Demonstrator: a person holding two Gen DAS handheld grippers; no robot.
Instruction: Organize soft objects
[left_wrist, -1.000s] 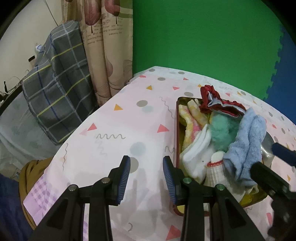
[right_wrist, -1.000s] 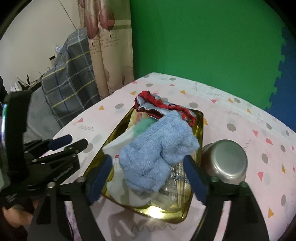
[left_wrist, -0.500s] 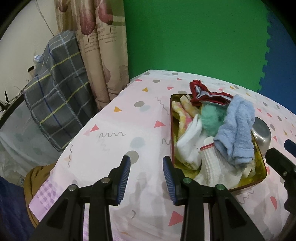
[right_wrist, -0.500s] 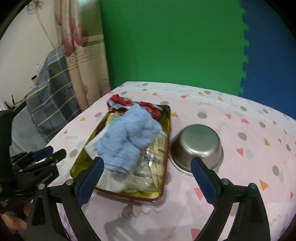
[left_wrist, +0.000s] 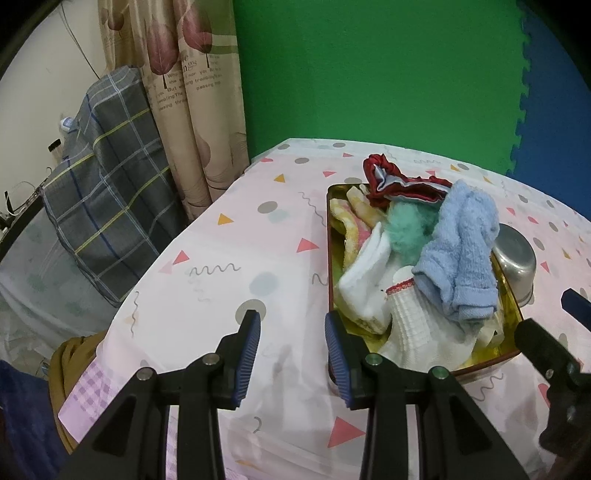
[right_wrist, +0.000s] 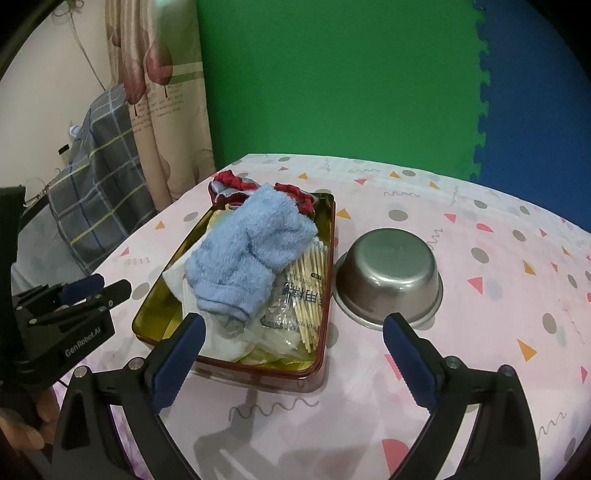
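A red-rimmed gold tray (right_wrist: 328, 236) (left_wrist: 328, 221) on the table holds a pile of soft things: a light blue towel (right_wrist: 251, 254) (left_wrist: 461, 251) on top, a red cloth (left_wrist: 399, 181) (right_wrist: 236, 186) at the far end, a green fluffy piece (left_wrist: 404, 227), yellow cloth (left_wrist: 351, 218), white socks (left_wrist: 410, 317) and a bag of toothpicks (right_wrist: 306, 291). My left gripper (left_wrist: 291, 354) is open and empty, above the tablecloth left of the tray. My right gripper (right_wrist: 291, 354) is wide open and empty, in front of the tray's near end.
An upturned steel bowl (right_wrist: 388, 273) (left_wrist: 515, 254) sits right of the tray. The table has a pink patterned cloth (right_wrist: 480, 295). A plaid-covered object (left_wrist: 107, 181) and a curtain (left_wrist: 184, 92) stand past the left edge. Green and blue foam wall behind.
Both grippers have pulled back from the tray. The right gripper has let go of the blue towel, which now lies on the pile, and has shifted right.
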